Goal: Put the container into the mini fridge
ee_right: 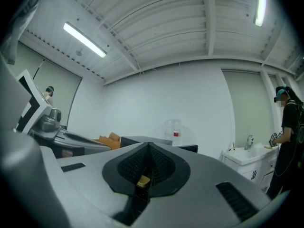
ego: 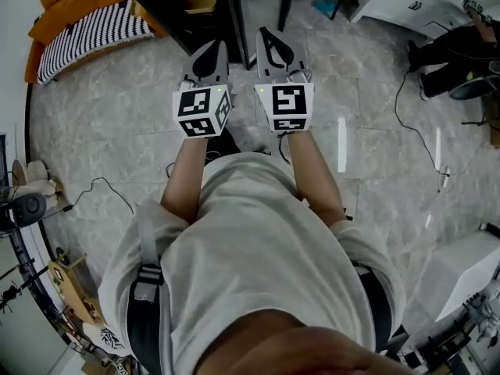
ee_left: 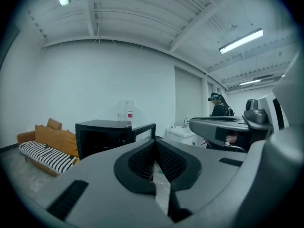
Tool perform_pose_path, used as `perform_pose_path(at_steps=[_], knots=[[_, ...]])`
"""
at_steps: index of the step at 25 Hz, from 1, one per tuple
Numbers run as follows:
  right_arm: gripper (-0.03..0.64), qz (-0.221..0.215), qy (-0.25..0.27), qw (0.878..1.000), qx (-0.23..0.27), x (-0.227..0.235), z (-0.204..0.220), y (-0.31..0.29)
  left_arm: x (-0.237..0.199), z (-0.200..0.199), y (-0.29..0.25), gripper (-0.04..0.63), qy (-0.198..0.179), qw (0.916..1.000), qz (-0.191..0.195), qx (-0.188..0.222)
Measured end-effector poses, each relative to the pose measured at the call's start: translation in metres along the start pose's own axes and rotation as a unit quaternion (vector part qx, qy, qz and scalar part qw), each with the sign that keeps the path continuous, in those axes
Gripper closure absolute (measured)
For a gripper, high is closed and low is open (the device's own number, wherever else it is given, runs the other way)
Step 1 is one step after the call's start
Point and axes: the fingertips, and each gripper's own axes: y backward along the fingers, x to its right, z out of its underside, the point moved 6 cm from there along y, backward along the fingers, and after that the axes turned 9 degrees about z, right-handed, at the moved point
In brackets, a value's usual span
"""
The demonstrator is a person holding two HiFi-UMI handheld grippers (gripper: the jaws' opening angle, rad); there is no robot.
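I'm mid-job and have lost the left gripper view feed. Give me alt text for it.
The left gripper, jaws closed and empty, points at a black mini fridge with its door open and a clear container on top. An orange sofa sits left of the fridge; the right gripper and a standing person are at right.

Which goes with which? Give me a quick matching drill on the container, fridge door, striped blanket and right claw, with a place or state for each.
1. container
2. fridge door
3. blanket
4. right claw

A. shut
B. on the sofa
C. on top of the fridge
D. open

Pairs: 1-C, 2-D, 3-B, 4-A.
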Motion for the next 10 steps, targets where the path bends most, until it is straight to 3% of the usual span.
perform_pose_path(at_steps=[5, 10], knots=[[0.580, 0.022, -0.024, 0.999, -0.012, -0.001, 0.007, 0.008, 0.003, 0.010, 0.001, 0.583, 0.004, 0.9998, 0.021, -0.006], [0.580, 0.026, -0.023, 0.999, -0.014, 0.010, 0.005, 0.041, 0.042, 0.017, 0.008, 0.583, -0.006, 0.9990, 0.040, -0.017]])
